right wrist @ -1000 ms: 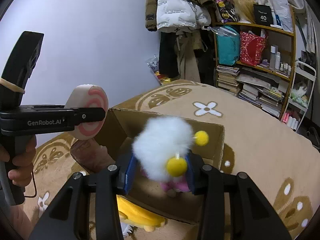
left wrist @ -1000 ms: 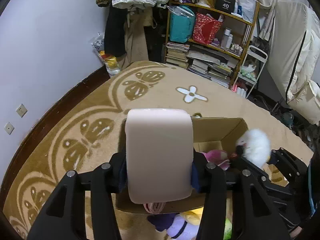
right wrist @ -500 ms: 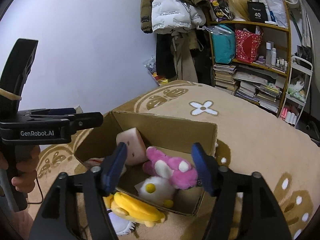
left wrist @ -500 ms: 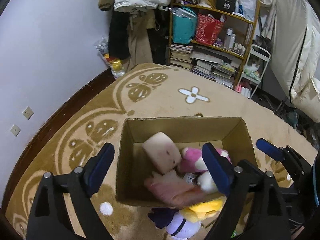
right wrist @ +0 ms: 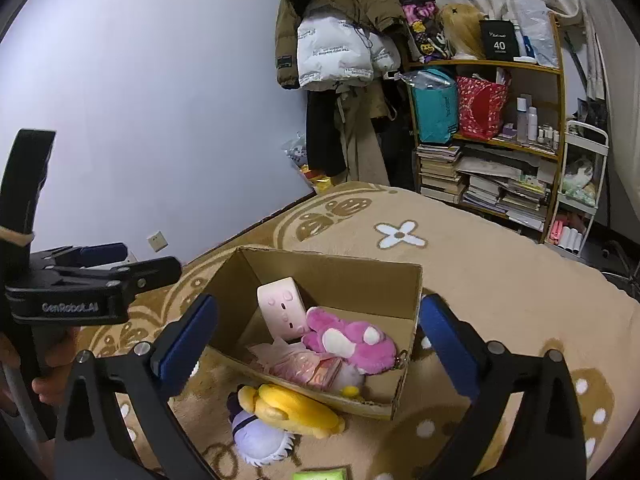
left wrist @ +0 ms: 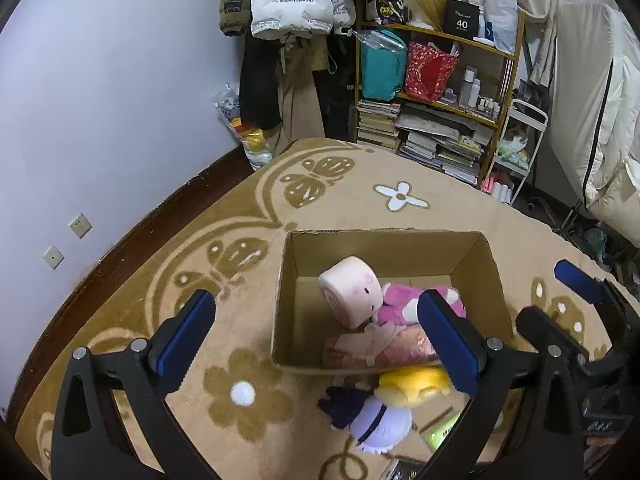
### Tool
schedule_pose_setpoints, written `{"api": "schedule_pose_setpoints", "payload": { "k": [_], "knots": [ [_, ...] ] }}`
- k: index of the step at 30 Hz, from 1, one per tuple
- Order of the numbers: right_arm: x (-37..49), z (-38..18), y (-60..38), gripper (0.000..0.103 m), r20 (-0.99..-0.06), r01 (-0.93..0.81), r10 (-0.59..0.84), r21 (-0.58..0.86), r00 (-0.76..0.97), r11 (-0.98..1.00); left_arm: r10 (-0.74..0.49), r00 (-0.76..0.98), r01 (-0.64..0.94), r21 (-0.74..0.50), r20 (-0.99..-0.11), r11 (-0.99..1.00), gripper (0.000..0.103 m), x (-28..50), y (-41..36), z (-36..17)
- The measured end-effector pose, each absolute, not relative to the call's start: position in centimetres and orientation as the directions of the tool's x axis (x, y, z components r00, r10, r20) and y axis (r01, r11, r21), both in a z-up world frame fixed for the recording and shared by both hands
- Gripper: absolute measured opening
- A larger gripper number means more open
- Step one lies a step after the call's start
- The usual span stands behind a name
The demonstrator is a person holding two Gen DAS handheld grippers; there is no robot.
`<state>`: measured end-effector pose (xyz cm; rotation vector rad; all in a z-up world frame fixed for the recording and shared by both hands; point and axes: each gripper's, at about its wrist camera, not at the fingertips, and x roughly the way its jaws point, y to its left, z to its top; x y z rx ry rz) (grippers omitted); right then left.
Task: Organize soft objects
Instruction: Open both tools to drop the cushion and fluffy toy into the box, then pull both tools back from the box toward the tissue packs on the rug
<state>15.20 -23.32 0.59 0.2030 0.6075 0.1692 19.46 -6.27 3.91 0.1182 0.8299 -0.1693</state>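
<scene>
You're holding both the left gripper [left wrist: 316, 338] and right gripper [right wrist: 318, 342] with jaws gaping wide, empty, over the cardboard box [left wrist: 486, 268] of plush toys [right wrist: 352, 340].

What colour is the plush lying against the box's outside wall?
Yellow plush, beside a lavender one; clearest in the right wrist view.

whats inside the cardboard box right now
The cardboard box holds a pink roll plush, a pink-and-white plush and a pink crinkly bundle. A white plush with yellow bits is mostly buried; the box floor beneath is hidden.

Cardboard box [left wrist: 488, 264] open-topped; left half free — toys [left wrist: 384, 304] crowd right.
</scene>
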Motion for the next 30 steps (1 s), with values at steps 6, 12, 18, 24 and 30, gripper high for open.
{"api": "schedule_pose_setpoints", "payload": {
  "k": [6,12,18,24,30],
  "knots": [
    [13.5,1.7,-23.3,0.103,-0.543,-0.087,0.200,0.227,0.816,0.970,-0.056,0.687,0.159,0.074,-0.725,0.985,0.100,16.1,-5.4,5.5],
    [11.9,2.2,-23.4,0.103,-0.544,-0.082,0.189,0.214,0.818,0.973,-0.039,0.714,0.141,0.089,-0.699,0.986,0.100,12.8,-4.8,6.6],
    [10.6,2.4,-23.0,0.103,-0.548,-0.086,0.189,0.208,0.815,0.974,-0.027,0.724,0.133,0.102,-0.689,0.986,0.100,10.5,-4.4,6.7],
    [9.5,2.1,-22.6,0.103,-0.552,-0.094,0.194,0.204,0.811,0.974,-0.036,0.705,0.121,0.070,-0.708,0.990,0.100,9.0,-3.5,5.5],
    [8.1,1.0,-22.7,0.103,-0.558,-0.082,0.204,0.236,0.804,0.968,-0.046,0.698,0.144,0.078,-0.714,0.986,0.100,7.3,-3.6,3.8]
  ]
}}
